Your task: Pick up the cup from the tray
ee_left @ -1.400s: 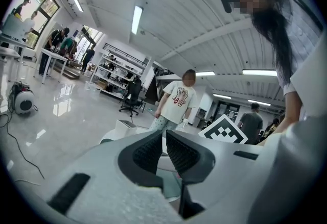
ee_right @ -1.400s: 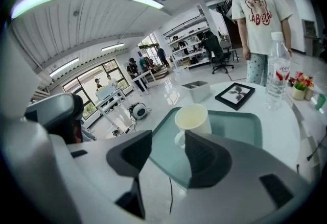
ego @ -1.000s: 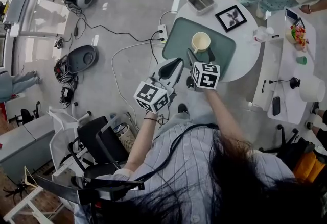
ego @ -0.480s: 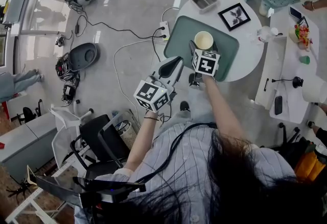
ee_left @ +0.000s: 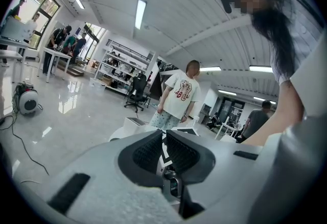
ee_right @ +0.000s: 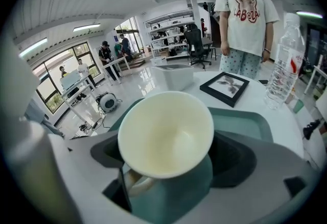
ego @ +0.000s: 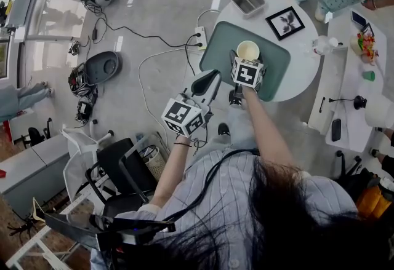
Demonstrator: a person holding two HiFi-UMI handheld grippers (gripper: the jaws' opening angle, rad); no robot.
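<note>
Right tongs (ego: 246, 61) just opened wide, cream cup (ee_right: 166, 133) between, not pinched yet. We'd centre, squeeze gently below rim, lift off tray (ee_right: 245, 121). Left tongs (ee_left: 164, 149) pressed together, empty.

Open-plan lab, shelving (ee_left: 122, 62), office chair (ee_left: 137, 91), workbenches (ee_left: 53, 53)

The cup (ee_right: 166, 133) fills the gap of the right hand-held gripper (ego: 247, 58), whose jaws have just been opening and stand wide on either side of it. On both sides of that gripper the tray (ego: 278, 64) lies bare. Beyond it stand a frame (ego: 286, 21) and a box (ego: 249, 2), with a bottle (ego: 320, 45) beyond-right. The left hand-held gripper (ego: 206, 81) hangs close on its left.
</note>
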